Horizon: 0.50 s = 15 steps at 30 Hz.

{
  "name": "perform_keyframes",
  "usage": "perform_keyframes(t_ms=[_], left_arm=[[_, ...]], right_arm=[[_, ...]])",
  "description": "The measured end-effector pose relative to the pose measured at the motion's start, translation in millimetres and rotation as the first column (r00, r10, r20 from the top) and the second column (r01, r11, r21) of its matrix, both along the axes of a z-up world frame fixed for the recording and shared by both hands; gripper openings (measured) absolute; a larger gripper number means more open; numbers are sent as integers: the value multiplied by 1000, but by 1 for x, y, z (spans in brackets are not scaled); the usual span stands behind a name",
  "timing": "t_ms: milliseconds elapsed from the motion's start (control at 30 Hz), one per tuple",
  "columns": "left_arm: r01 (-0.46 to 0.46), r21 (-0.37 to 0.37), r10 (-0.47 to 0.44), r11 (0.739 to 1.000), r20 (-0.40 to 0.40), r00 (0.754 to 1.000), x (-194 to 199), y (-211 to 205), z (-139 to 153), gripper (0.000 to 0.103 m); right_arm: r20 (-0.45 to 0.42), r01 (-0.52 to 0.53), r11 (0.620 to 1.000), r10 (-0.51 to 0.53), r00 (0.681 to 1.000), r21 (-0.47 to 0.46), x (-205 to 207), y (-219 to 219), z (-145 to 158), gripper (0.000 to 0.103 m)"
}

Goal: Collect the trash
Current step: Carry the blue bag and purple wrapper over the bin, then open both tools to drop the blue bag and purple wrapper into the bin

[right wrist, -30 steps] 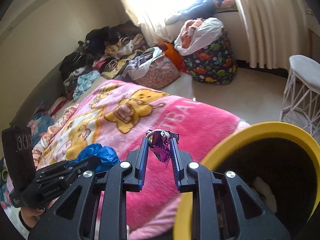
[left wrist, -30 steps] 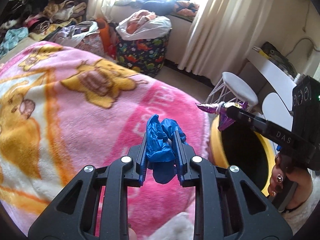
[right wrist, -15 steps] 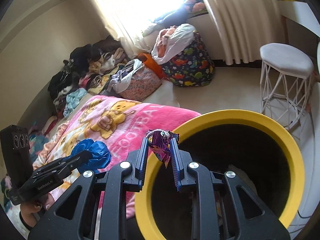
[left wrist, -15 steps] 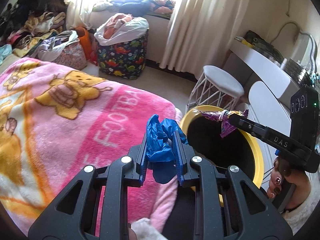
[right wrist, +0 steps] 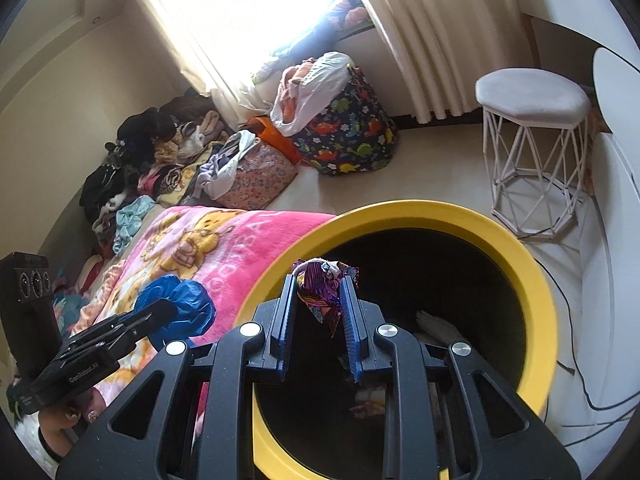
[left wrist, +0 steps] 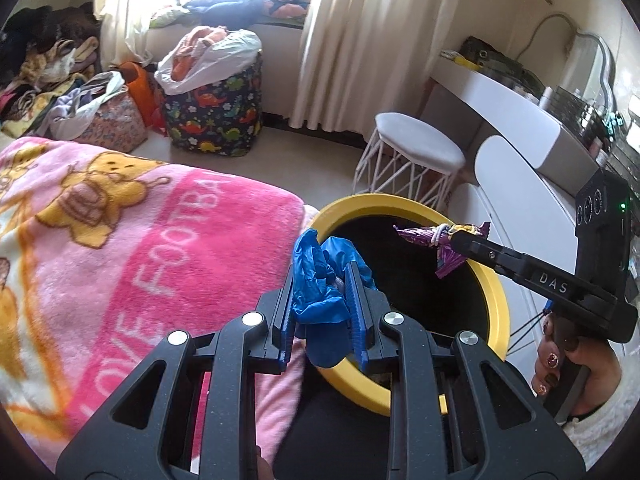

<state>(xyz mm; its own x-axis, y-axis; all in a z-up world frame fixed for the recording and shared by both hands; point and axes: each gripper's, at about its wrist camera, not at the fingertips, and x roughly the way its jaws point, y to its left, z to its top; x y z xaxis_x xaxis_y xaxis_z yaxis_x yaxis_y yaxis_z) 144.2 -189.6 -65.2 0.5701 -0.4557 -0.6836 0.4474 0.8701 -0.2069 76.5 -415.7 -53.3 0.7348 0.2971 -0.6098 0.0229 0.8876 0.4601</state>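
Note:
My left gripper (left wrist: 322, 276) is shut on a crumpled blue glove (left wrist: 316, 280) and holds it over the near-left rim of the yellow-rimmed black bin (left wrist: 498, 304). My right gripper (right wrist: 320, 292) is shut on a purple foil wrapper (right wrist: 320, 294) and holds it above the bin's opening (right wrist: 544, 304). In the left wrist view the right gripper (left wrist: 452, 240) reaches over the bin from the right with the wrapper (left wrist: 424, 236). In the right wrist view the left gripper (right wrist: 160, 312) holds the glove (right wrist: 180, 308) beside the bin's left rim. White scraps (right wrist: 436, 326) lie inside the bin.
A pink cartoon blanket (left wrist: 120, 248) covers the bed left of the bin. A white wire stool (right wrist: 532, 140) stands behind the bin, a white desk (left wrist: 516, 116) to its right. A dinosaur-print hamper (left wrist: 216, 116), bags and piled clothes (right wrist: 160, 152) line the far wall.
Both grippers have moved right from over the blanket to the bin. The wrapper now hangs over the opening and the glove over the rim. Both stay shut.

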Motion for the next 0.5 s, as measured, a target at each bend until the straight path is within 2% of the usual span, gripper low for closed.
perform_keyframes(t_ms=[500], left_arm=[[106,31,-106,994,-7,994,-12,-45,-9,17]], right_arm=[[-30,69,998,-69,997,8,-20,-31,-7,21]])
